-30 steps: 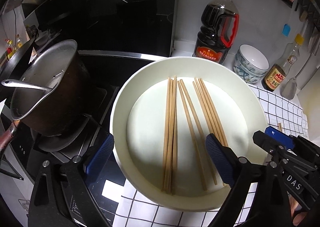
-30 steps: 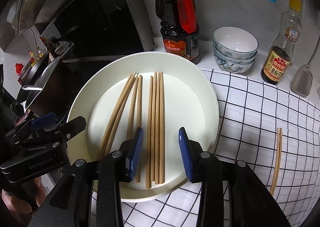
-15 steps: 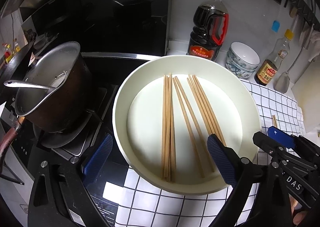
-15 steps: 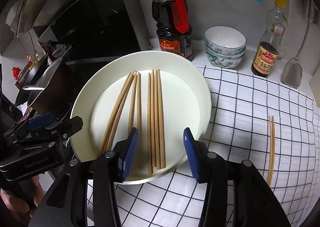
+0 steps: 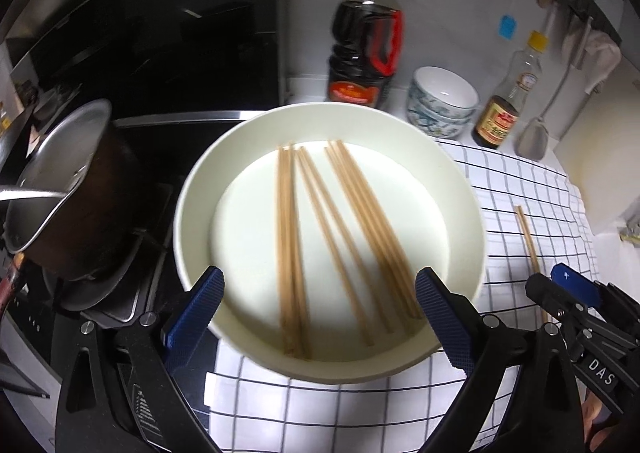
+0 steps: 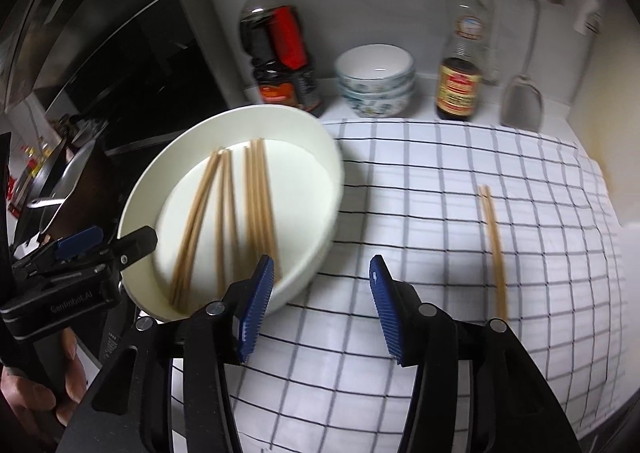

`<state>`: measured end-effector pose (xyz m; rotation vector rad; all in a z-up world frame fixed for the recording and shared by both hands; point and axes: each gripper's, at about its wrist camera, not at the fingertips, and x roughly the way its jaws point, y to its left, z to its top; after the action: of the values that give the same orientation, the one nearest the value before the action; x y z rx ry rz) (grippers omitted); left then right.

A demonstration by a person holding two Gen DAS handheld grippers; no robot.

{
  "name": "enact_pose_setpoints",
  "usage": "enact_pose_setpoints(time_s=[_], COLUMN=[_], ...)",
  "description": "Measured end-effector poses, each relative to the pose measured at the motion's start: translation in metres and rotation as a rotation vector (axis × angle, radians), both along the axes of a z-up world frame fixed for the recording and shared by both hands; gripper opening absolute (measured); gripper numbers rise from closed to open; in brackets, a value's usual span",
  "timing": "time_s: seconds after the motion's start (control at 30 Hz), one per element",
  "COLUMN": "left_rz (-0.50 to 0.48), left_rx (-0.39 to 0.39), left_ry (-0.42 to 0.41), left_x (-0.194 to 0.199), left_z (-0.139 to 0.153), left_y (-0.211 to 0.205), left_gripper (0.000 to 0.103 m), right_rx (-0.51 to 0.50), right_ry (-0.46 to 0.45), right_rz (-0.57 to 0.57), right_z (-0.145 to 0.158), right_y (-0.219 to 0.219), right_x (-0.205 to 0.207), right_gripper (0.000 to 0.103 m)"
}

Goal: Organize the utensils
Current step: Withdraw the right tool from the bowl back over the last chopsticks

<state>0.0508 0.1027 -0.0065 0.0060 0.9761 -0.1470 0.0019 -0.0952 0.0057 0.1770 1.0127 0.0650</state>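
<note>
A cream round plate [image 5: 460, 189] holds several wooden chopsticks [image 5: 292, 253]; it also shows in the right wrist view [image 6: 320, 141] with the chopsticks [image 6: 256, 193]. A pair of chopsticks [image 6: 494, 249] lies apart on the checked cloth, also seen in the left wrist view [image 5: 528, 237]. My left gripper [image 5: 320, 313] is open, its pads astride the plate's near rim. My right gripper [image 6: 320, 305] is open and empty above the cloth, right of the plate and left of the loose pair.
A steel pot [image 5: 60, 189] with a ladle sits on the stove at left. Along the back wall stand a large soy sauce bottle [image 6: 276, 57], stacked bowls [image 6: 374, 77], a small sauce bottle [image 6: 460, 65] and a hanging spatula [image 6: 520, 97]. White checked cloth [image 6: 440, 213] covers the counter.
Both grippers have pulled back and swung right. The right gripper has left the plate, opened wider, and now hangs over the cloth nearer the loose pair.
</note>
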Motion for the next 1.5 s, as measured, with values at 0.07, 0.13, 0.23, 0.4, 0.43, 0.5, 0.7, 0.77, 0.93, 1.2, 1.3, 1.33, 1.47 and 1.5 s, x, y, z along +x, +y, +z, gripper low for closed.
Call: enact_pose_setpoints(time_s=[0.07,0.13,0.23,0.4,0.43,0.5,0.7,0.77,0.93,1.2,1.3,1.33,1.47,1.5], left_rz=[-0.022,-0.038,-0.064,-0.098,-0.102,-0.107,-0.086,-0.077,-0.049,-0.061,-0.089,-0.103,-0.137,-0.141], left_rx=[-0.005,-0.01,-0.017,-0.024,-0.026,-0.022,-0.011,0.021,0.068,0.104,0.087,0.086,0.094,0.088], left_ry=[-0.003,-0.005,-0.007,0.005,0.006,0.008,0.014,0.016,0.025,0.038,0.027,0.026,0.038,0.039], left_x=[0.0,0.0,-0.001,-0.001,-0.002,-0.001,-0.004,-0.003,-0.004,-0.001,0.002,0.003,0.01,0.011], left_z=[0.002,0.003,0.004,0.003,0.002,0.0,-0.004,-0.005,-0.008,-0.021,-0.028,-0.032,-0.043,-0.045], left_y=[-0.011,-0.02,-0.038,-0.073,-0.079,-0.094,-0.137,-0.154,-0.183,-0.21,-0.216,-0.218,-0.224,-0.224], left_gripper=[0.095,0.095,0.095,0.095,0.095,0.095,0.095,0.095,0.095,0.095,0.095,0.095,0.095,0.095], right_rx=[-0.006,-0.007,-0.012,-0.021,-0.023,-0.019,0.006,0.019,0.059,0.095,0.071,0.056,0.057,0.044], right_ry=[0.002,0.004,0.004,0.017,0.02,0.027,0.029,0.037,0.022,0.078,0.087,0.093,0.101,0.103], right_rz=[-0.027,-0.059,-0.089,-0.121,-0.123,-0.119,-0.099,-0.083,-0.043,-0.041,-0.044,-0.053,-0.066,-0.062], right_z=[0.0,0.001,0.001,-0.003,-0.006,-0.009,-0.021,-0.028,-0.046,-0.083,-0.096,-0.099,-0.107,-0.108], right_y=[-0.012,-0.026,-0.044,-0.079,-0.089,-0.104,-0.148,-0.163,-0.19,-0.209,-0.203,-0.201,-0.194,-0.192], right_x=[-0.005,-0.01,-0.014,-0.019,-0.018,-0.017,-0.011,-0.005,0.002,0.005,0.002,0.001,0.001,0.002], right_gripper=[0.048,0.048,0.048,0.049,0.05,0.05,0.05,0.05,0.05,0.05,0.05,0.05,0.05,0.05])
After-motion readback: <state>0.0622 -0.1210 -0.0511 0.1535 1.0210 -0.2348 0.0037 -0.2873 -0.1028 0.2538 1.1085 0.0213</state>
